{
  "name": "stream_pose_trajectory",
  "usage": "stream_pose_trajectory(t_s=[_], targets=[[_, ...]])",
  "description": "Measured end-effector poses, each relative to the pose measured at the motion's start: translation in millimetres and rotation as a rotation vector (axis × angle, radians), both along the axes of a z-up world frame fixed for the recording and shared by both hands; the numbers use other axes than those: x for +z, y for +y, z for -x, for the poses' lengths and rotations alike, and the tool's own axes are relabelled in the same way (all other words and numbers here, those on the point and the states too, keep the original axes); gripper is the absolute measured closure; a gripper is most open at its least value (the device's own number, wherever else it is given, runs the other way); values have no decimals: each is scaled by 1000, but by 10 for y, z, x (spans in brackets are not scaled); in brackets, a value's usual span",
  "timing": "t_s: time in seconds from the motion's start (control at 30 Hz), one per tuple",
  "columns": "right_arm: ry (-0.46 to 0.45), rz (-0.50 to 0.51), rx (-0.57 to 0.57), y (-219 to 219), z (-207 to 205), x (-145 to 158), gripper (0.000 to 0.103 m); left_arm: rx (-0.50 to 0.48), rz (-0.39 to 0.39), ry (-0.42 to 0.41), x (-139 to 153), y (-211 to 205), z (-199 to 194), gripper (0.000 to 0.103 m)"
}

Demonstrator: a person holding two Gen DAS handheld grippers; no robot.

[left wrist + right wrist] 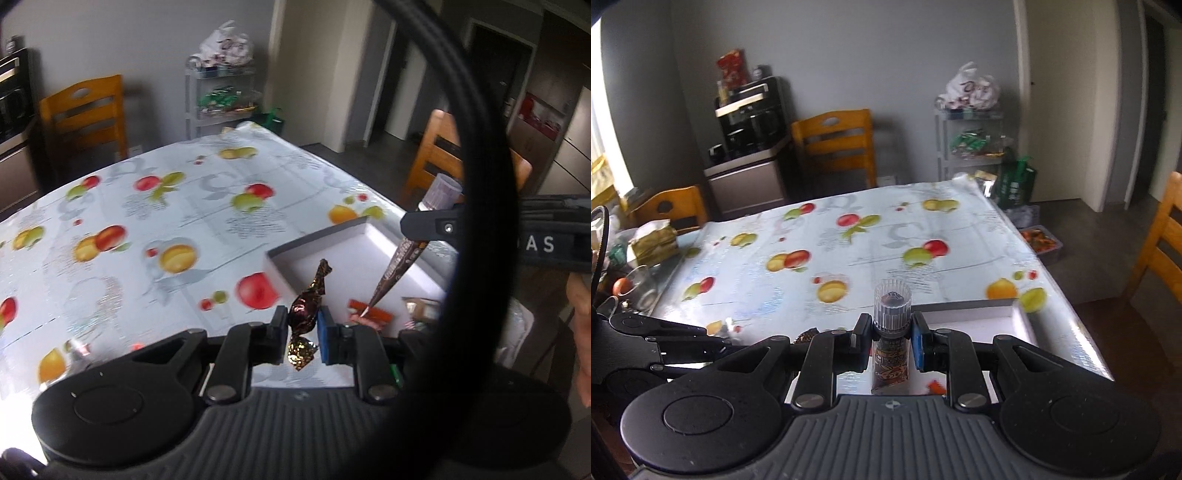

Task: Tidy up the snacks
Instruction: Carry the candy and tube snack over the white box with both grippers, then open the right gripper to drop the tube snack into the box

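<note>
My left gripper (303, 322) is shut on a candy in brown foil (314, 291), its twisted ends sticking out above and below the pads. Just beyond it lies a shallow white box (354, 254) on the fruit-print tablecloth (147, 221). An orange-red wrapped snack (373, 314) and other packets (421, 310) lie in the box. My right gripper (892, 330) is shut on a cone-shaped snack with a clear ribbed cap (892, 306). In the left wrist view that cone (393, 271) hangs tip down over the box, with the right gripper (436, 229) around its upper part.
Wooden chairs (834, 144) (432, 162) stand around the table. A white shelf cart (971, 144) with bags is by the far wall. A glass bowl (642, 284) and packets (653, 240) crowd the table's left edge. A black cable (476, 184) crosses the left wrist view.
</note>
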State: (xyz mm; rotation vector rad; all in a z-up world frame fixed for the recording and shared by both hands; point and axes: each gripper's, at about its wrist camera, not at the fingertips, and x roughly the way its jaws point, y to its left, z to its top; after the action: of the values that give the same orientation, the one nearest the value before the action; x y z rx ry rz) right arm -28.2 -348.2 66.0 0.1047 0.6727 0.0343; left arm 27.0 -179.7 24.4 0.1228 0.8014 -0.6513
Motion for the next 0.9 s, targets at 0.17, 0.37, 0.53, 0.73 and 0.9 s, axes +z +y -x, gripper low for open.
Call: stream_pose_trajectory(t_s=[0.17, 0.37, 0.53, 0.73, 0.9], targets=[[30, 7, -56, -257, 66, -62, 80, -52, 0, 27, -80, -319, -57, 90], [86, 26, -98, -522, 96, -213, 79, -88, -14, 65, -231, -709, -201, 90], [143, 33, -96, -642, -34, -410, 79, -100, -37, 101, -396, -959, -368, 90], [190, 37, -76, -701, -311, -667, 79, -52, -46, 153, -659, -1167, -645, 90], [193, 36, -130, -702, -677, -825, 79, 67, -96, 214, -790, -1347, -932, 91]])
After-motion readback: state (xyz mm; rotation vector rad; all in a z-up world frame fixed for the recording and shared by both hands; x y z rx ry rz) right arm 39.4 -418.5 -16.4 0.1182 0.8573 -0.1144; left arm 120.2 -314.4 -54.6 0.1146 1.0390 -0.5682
